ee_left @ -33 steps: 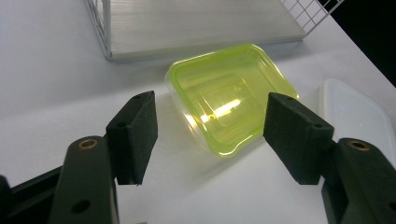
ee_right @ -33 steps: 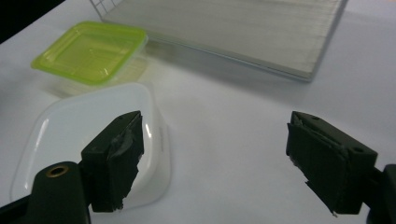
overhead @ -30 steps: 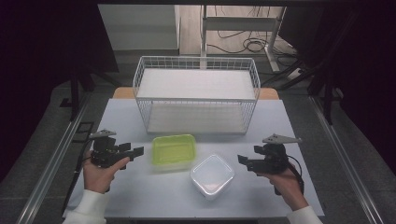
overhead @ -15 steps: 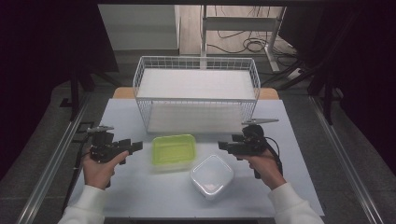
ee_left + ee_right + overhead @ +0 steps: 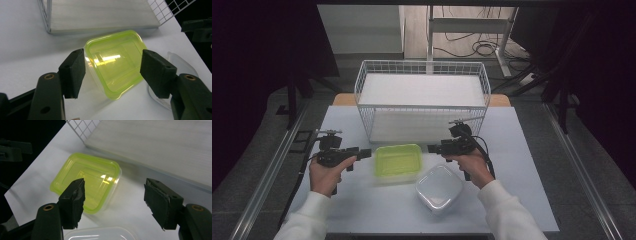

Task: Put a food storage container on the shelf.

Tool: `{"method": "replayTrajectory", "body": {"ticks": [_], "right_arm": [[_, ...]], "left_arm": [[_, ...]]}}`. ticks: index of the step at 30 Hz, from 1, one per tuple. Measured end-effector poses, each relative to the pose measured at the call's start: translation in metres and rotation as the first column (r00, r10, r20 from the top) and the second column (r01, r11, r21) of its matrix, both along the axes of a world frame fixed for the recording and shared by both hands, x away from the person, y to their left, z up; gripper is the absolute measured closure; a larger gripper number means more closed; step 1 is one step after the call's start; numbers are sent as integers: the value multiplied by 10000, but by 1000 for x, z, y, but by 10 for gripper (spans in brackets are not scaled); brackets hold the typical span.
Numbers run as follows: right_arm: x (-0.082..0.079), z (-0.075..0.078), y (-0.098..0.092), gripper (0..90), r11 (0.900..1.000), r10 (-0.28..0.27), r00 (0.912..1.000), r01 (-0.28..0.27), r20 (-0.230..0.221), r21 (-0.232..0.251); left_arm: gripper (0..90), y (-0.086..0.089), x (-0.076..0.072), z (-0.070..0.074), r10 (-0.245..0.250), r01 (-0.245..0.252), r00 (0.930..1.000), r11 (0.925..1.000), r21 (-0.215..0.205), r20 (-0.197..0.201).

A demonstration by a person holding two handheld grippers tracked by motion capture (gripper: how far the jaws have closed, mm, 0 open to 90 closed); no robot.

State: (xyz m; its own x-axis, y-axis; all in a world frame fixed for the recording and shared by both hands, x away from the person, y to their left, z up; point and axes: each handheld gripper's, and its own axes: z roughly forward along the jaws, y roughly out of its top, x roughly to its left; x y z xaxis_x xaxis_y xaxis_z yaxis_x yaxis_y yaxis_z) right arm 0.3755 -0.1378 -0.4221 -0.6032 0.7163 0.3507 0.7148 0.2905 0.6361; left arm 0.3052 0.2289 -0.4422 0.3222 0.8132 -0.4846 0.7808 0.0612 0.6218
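- Jaws of both grippers stand open and empty; right gripper (image 5: 432, 148) has just been closing, nothing between.
- Left gripper (image 5: 368, 152) faces the green container (image 5: 398, 161) mid-surface, near the basket (image 5: 422, 107).
- Container: likely light, thin, slippery plastic; grip opposite rims.

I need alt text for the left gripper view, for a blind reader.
A green container lies on a white table, framed between the open left gripper jaws, untouched. A wire basket stands behind it.
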Motion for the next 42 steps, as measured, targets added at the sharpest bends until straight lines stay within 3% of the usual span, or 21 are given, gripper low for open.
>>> {"method": "replayTrajectory", "body": {"ticks": [8,25,32,36,40,42], "right_arm": [[10,-14,17,356,9992,173,9991,-186,-377,-353],[29,-43,36,436,9993,14,9872,-72,-1595,-358],[32,-51,41,457,9992,10,9817,-83,-1906,-379],[34,-54,40,466,9991,-66,9793,-22,-2023,-430],[36,-55,40,471,9995,-121,9762,54,-2166,-314],[37,-56,40,485,9998,-180,9705,169,-2405,-65]], "left_arm": [[368,-4,8,-7,138,-138,9997,9999,21,-181],[376,-4,25,-28,324,-328,9939,9995,-23,-1052],[390,-4,32,-37,289,-337,9885,9990,-300,-1482],[399,-2,34,-49,362,-456,9825,9978,-474,-1829],[412,-4,34,-53,312,-419,9814,9977,-530,-1895],[427,-7,35,-55,291,-449,9796,9961,-755,-1987]]}}
